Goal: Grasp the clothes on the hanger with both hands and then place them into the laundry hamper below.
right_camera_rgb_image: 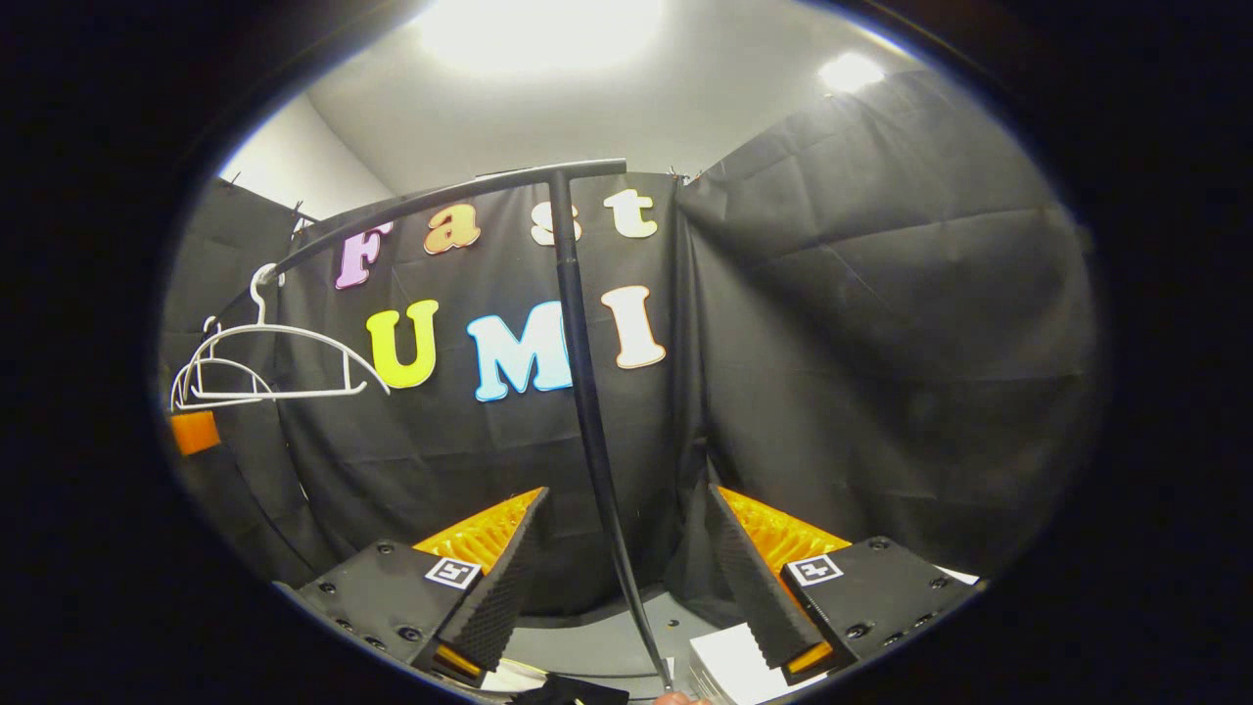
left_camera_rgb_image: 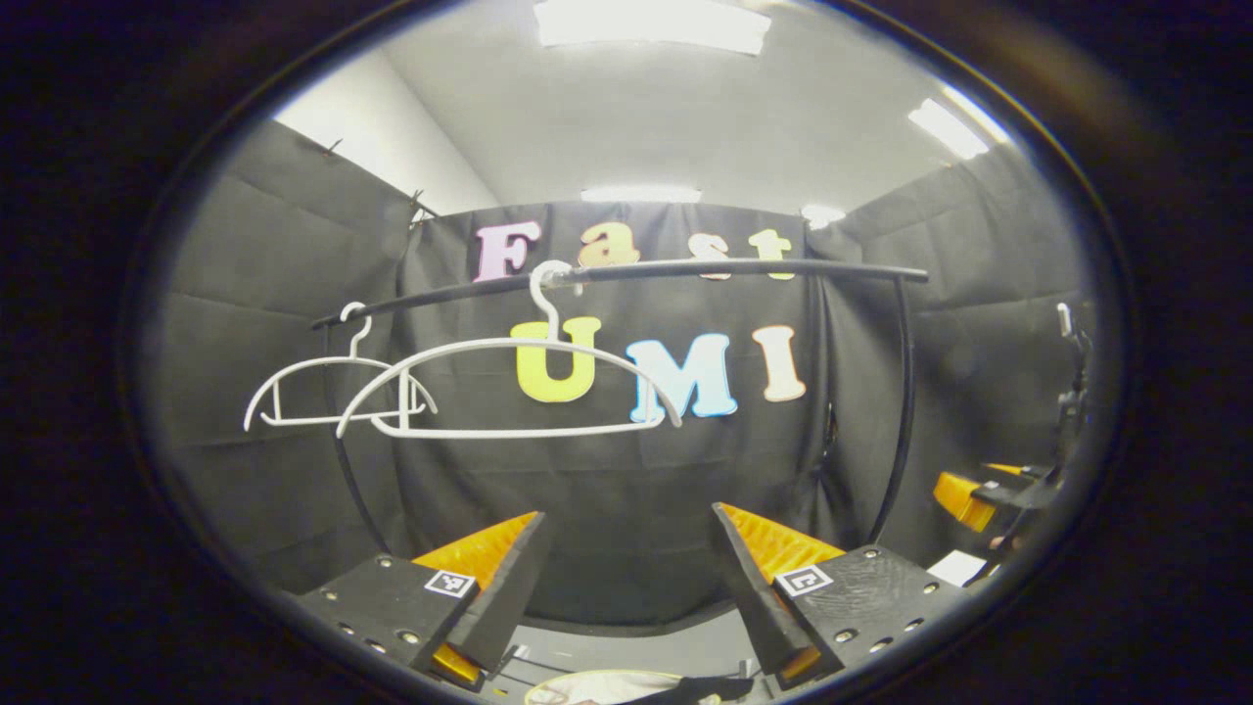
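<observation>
Both white plastic hangers (left_camera_rgb_image: 509, 387) are hanging bare at centre-left on the black metal rail (left_camera_rgb_image: 626, 274); the left gripper (left_camera_rgb_image: 626, 578) and right gripper (right_camera_rgb_image: 626, 568) are gaping empty, so the task is looking finished.

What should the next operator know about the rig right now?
Left tool: open, holds nothing, faces the rail.
Right tool: open, holds nothing, near the rail's upright post.
Two white hangers hang bare on the rail; no clothes on them.
A pale, rounded thing with dark cloth shows at the bottom edge of the left gripper view, possibly the hamper; too little visible to tell.
Done: hangers look emptied. Left: confirm the clothes are in the hamper.
</observation>
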